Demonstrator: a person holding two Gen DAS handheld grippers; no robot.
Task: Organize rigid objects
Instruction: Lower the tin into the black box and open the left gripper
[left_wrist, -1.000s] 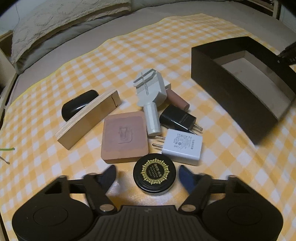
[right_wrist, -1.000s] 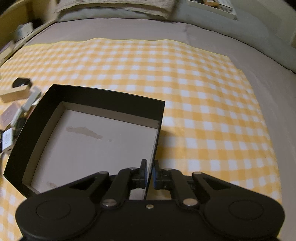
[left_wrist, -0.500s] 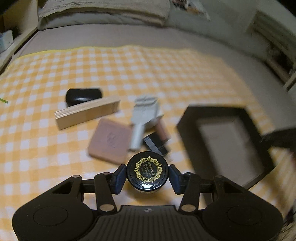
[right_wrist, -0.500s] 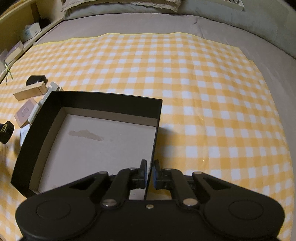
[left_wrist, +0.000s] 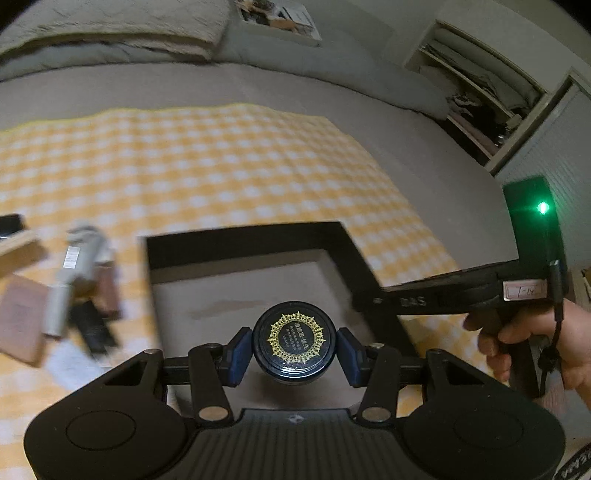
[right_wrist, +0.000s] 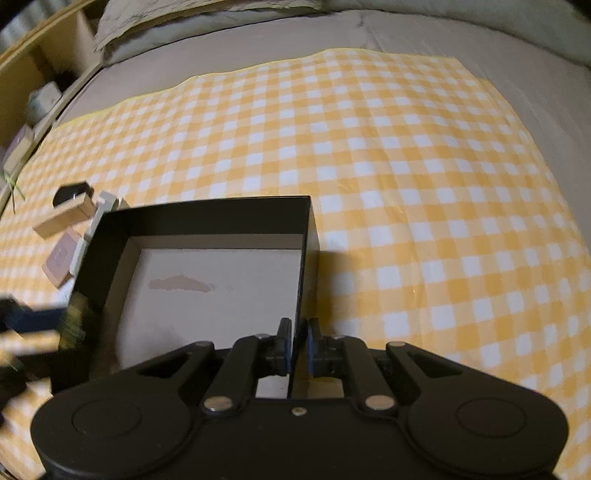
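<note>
Your left gripper (left_wrist: 294, 350) has the round black tin with the gold sunburst lid (left_wrist: 294, 344) pinched between its blue pads (left_wrist: 238, 350), held over the pale floor of the open black cardboard box (left_wrist: 236, 288). Your right gripper (right_wrist: 299, 347) is nearly closed, clamped on that box's near right wall (right_wrist: 300, 280), one finger inside, one outside. Left of the box, outside it, on the yellow-and-white checked cloth (right_wrist: 406, 166): a grey watch-link tool (left_wrist: 74, 258), a pinkish-brown square block (left_wrist: 20, 325), a light wooden block (right_wrist: 61, 219) and a black charger plug (left_wrist: 94, 328), blurred in the left view.
</note>
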